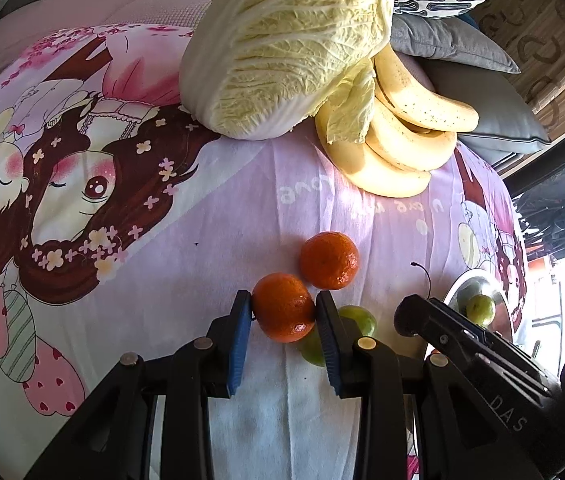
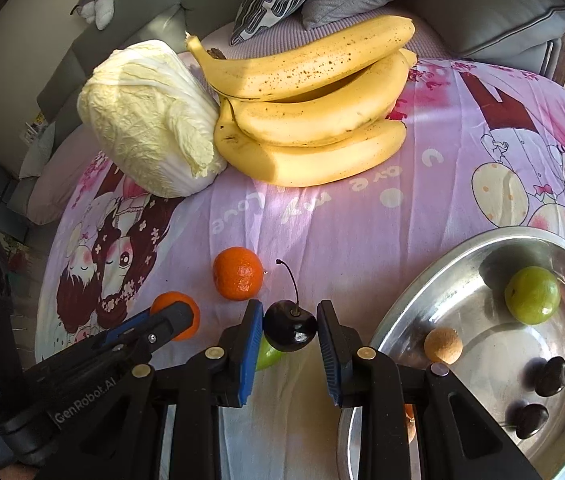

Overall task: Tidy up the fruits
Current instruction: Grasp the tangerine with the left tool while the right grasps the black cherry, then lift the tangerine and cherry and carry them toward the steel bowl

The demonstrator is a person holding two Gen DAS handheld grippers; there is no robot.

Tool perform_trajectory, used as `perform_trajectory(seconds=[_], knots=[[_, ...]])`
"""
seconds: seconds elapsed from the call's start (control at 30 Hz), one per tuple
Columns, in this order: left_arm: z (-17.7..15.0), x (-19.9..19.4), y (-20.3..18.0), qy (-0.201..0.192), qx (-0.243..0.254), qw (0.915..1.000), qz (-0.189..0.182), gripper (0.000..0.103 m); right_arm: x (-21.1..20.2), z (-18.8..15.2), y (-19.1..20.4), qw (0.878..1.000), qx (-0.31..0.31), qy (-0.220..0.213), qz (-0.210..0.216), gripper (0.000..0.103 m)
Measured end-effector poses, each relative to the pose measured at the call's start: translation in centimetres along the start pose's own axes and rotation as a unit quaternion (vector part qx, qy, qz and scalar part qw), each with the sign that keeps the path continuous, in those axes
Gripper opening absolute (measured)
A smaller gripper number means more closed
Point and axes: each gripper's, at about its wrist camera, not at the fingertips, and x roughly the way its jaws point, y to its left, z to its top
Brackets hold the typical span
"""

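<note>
- L gripper (image 1: 283, 307) clamps a glossy orange tangerine (image 1: 282, 306), lower centre.
- R gripper (image 2: 289, 328) brackets a dark shiny cherry (image 2: 289, 329), stem up; contact unclear.
- Steel bowl (image 2: 462, 256) lower right w/ green fruit (image 2: 532, 294).

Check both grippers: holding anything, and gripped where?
Left gripper clamps a tangerine across its sides. Right gripper brackets a dark cherry at its body; contact unclear.
</note>
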Motion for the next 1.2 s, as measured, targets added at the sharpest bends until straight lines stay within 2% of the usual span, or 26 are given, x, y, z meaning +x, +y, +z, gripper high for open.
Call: perform_trajectory(seconds=[0.17,0.4,0.83,0.97,1.2], knots=[[-0.1,-1.2,0.2,-0.01,-0.001,0.9999,0.005,0.034,-1.3,-1.3,0.5,1.0,-0.015,-0.023,-0.012,0.03],[-0.4,-2.4,-0.1,-0.024,0.004,0.9996,0.013,0.034,-2.0,-2.9,0.8,0.999,-0.028,-0.029,-0.023,0.03],[-0.8,-2.6,-2.2,-0.037,0.025,0.9986,0.027,0.034,-3.7,-3.7,0.0,0.998,-0.026,-0.052,-0.003,0.03],[-1.1,-2.5,-3.4,-0.037,0.04,0.9983,0.023,0.034,-4.9,-3.6,-1.1,0.998,-0.015,-0.066,-0.007,0.03],[-1.9,-2.0,-6.5,-0.031,0.081,0.996,0.018,0.034,-6.3,-3.5,-5.4,0.995,0.038,-0.082,-0.031,0.03]])
